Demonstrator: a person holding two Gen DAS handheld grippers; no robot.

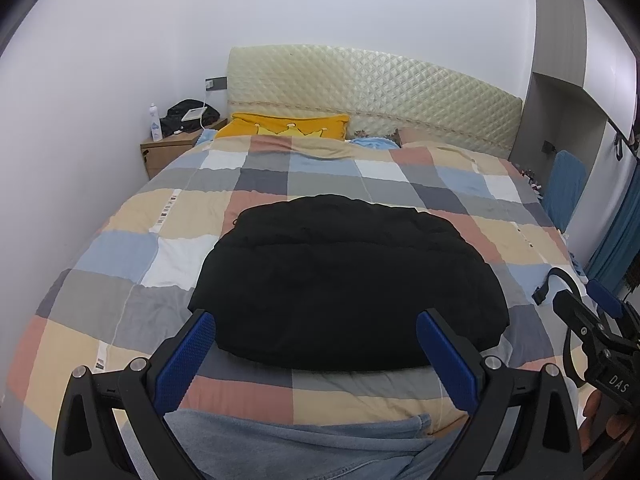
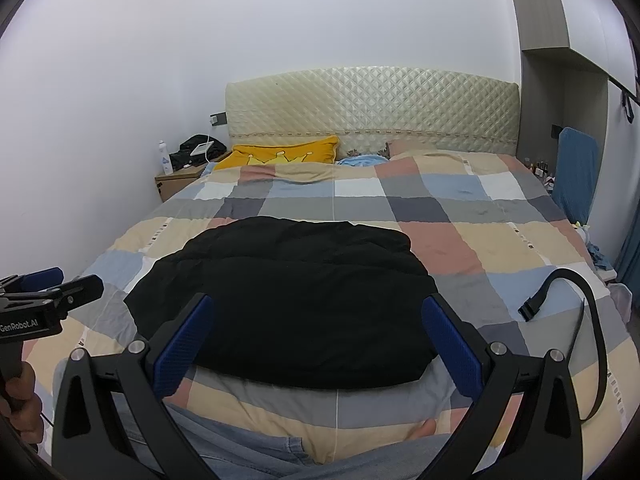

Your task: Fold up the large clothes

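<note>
A black padded garment point(image 1: 344, 280) point(image 2: 288, 300) lies folded into a thick rounded bundle on the checked bedspread point(image 1: 120, 248) point(image 2: 500, 248), near the bed's front edge. My left gripper point(image 1: 316, 326) hangs open just above and in front of the bundle's near edge, with nothing between its blue pads point(image 1: 188, 356). My right gripper point(image 2: 318, 312) is open too, over the bundle's near right part, and holds nothing. Each gripper shows at the edge of the other's view: the right one point(image 1: 592, 308) and the left one point(image 2: 52, 284).
A black strap with a buckle point(image 2: 560, 296) point(image 1: 550, 284) lies on the bedspread at the right. A person's jeans-clad legs point(image 1: 300, 444) point(image 2: 260, 452) rest at the bed's front edge. Yellow pillow point(image 1: 288, 126), quilted headboard point(image 1: 360, 84), nightstand point(image 1: 168, 148) with bottle at the back left. Blue chair point(image 2: 576, 172) at the right.
</note>
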